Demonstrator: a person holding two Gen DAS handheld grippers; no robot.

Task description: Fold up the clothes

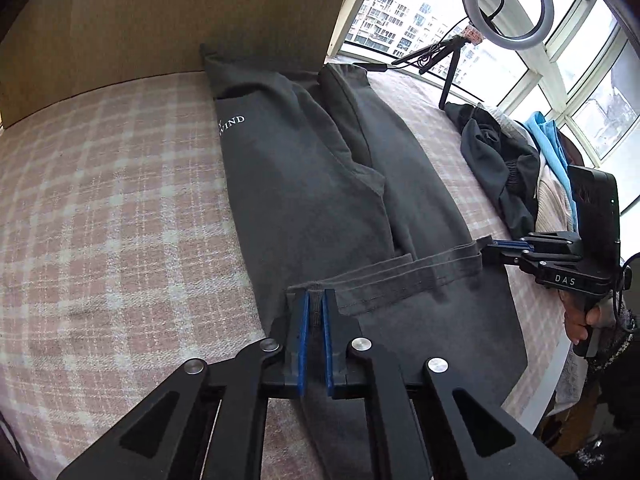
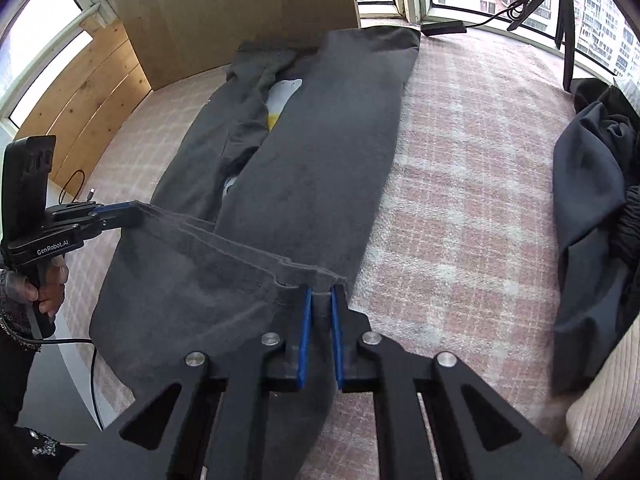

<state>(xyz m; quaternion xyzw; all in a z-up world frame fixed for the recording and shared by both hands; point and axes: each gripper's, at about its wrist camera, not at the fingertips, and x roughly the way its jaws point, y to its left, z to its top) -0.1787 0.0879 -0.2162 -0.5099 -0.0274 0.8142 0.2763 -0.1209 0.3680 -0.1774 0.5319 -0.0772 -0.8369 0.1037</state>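
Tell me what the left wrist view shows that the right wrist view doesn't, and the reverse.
Only the left wrist view shows the ring light by the window, the white "WIND" lettering on the grey garment, and a blue garment in the pile.

Only the right wrist view shows the white and yellow print between the folded-in sides, and the wooden panels at left.

Both show the left gripper and right gripper, each shut on the garment's hem, the pink plaid bedcover and the tripod.

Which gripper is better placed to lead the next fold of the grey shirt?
Neither clearly: left gripper and right gripper each pinch a hem corner of the shirt, lifted taut between them. Both should probably carry it forward together; the right has a slight edge, with bare bedspread beside it.
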